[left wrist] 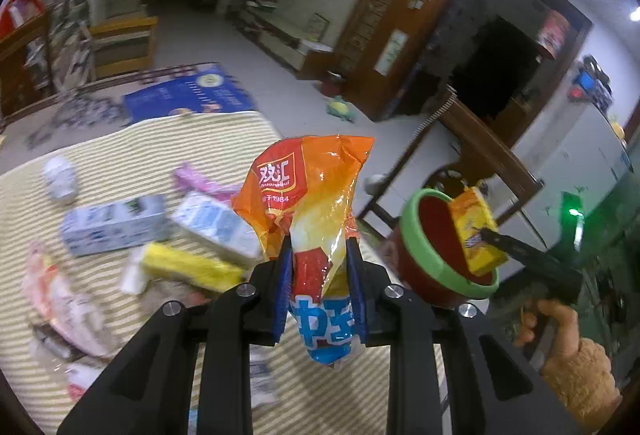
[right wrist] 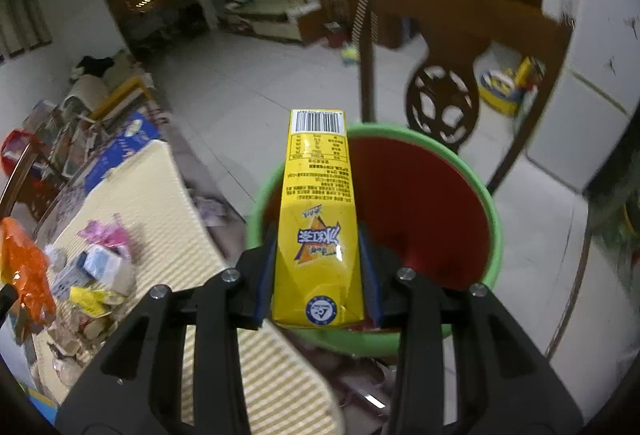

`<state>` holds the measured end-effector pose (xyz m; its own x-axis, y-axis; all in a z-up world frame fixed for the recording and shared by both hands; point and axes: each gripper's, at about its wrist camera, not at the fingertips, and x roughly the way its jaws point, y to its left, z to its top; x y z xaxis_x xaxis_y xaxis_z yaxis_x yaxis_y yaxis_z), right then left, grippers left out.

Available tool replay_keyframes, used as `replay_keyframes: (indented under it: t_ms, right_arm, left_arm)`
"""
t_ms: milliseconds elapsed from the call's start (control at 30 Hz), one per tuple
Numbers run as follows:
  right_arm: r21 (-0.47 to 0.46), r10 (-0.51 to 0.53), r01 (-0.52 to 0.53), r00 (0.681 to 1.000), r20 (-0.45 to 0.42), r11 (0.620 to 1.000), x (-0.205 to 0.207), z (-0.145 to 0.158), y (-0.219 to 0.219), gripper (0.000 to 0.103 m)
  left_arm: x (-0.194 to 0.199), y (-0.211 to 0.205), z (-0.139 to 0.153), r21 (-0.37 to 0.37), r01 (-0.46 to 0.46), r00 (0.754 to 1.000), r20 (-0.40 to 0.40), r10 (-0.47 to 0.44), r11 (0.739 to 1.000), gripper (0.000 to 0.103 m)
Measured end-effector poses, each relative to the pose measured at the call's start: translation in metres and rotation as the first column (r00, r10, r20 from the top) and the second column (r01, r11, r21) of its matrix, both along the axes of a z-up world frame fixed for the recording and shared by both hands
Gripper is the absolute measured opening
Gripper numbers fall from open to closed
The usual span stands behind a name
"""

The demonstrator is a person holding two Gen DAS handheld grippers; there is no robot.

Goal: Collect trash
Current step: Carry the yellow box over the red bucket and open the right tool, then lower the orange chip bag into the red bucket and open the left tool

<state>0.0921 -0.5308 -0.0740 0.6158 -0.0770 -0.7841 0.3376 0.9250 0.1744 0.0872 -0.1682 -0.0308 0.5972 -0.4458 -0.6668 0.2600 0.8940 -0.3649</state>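
Observation:
My left gripper (left wrist: 318, 255) is shut on a crumpled orange, yellow and blue snack bag (left wrist: 316, 203), held above the striped cloth (left wrist: 160, 139). My right gripper (right wrist: 318, 255) is shut on a yellow drink carton (right wrist: 318, 219), which hangs over the mouth of a red bin with a green rim (right wrist: 424, 203). In the left wrist view the bin (left wrist: 432, 235) stands to the right beyond the table edge, with the carton (left wrist: 476, 231) and the right gripper (left wrist: 492, 239) above it. The snack bag (right wrist: 24, 267) shows at the far left of the right wrist view.
On the striped cloth lie two milk cartons (left wrist: 116, 223), a yellow wrapper (left wrist: 188, 263), a pink wrapper (left wrist: 200, 181), a crumpled paper ball (left wrist: 60, 177) and other litter. A wooden chair (right wrist: 452, 35) stands behind the bin. A blue box (left wrist: 188, 99) lies past the cloth.

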Motion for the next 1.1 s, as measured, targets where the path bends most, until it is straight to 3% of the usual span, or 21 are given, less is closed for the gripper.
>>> replay_keyframes:
  t_ms: [267, 300, 400, 467, 567, 633, 867, 1100]
  right_arm:
    - [0.083, 0.021, -0.017, 0.999, -0.045, 0.996, 0.006, -0.020, -0.033, 0.038]
    - [0.086, 0.027, -0.023, 0.999, -0.044, 0.996, 0.007, -0.020, -0.036, 0.041]
    - [0.087, 0.022, -0.020, 1.000, -0.018, 0.996, -0.002, -0.017, -0.043, 0.062]
    - [0.100, 0.016, -0.015, 1.000, -0.006, 0.995, -0.007, -0.013, -0.052, 0.063]
    - [0.096, -0.029, 0.027, 0.999, 0.025, 0.995, -0.024, -0.004, -0.072, 0.064]
    - [0.099, -0.078, 0.072, 0.995, 0.055, 0.993, -0.037, 0.003, -0.088, 0.070]
    - [0.097, -0.222, 0.213, 0.971, 0.094, 0.972, -0.087, 0.014, -0.137, 0.073]
    - [0.108, -0.294, 0.283, 0.950, 0.105, 0.953, -0.116, 0.016, -0.161, 0.075]
  left_arm:
    - [0.015, -0.084, 0.005, 0.026, 0.130, 0.991, 0.002, -0.130, 0.991, 0.023]
    - [0.018, -0.098, 0.006, 0.027, 0.151, 0.988, 0.002, -0.151, 0.988, 0.023]
    - [0.025, -0.133, 0.008, 0.022, 0.214, 0.977, 0.005, -0.214, 0.977, 0.023]
    - [0.030, -0.158, 0.008, 0.022, 0.257, 0.966, 0.005, -0.257, 0.966, 0.023]
    - [0.038, -0.198, 0.004, 0.023, 0.326, 0.945, -0.009, -0.326, 0.945, 0.023]
    - [0.041, -0.222, 0.001, 0.023, 0.371, 0.929, -0.020, -0.370, 0.928, 0.023]
    - [0.045, -0.290, -0.020, 0.049, 0.472, 0.881, -0.067, -0.469, 0.880, 0.023]
    - [0.050, -0.322, -0.042, 0.107, 0.510, 0.859, -0.114, -0.499, 0.854, 0.024]
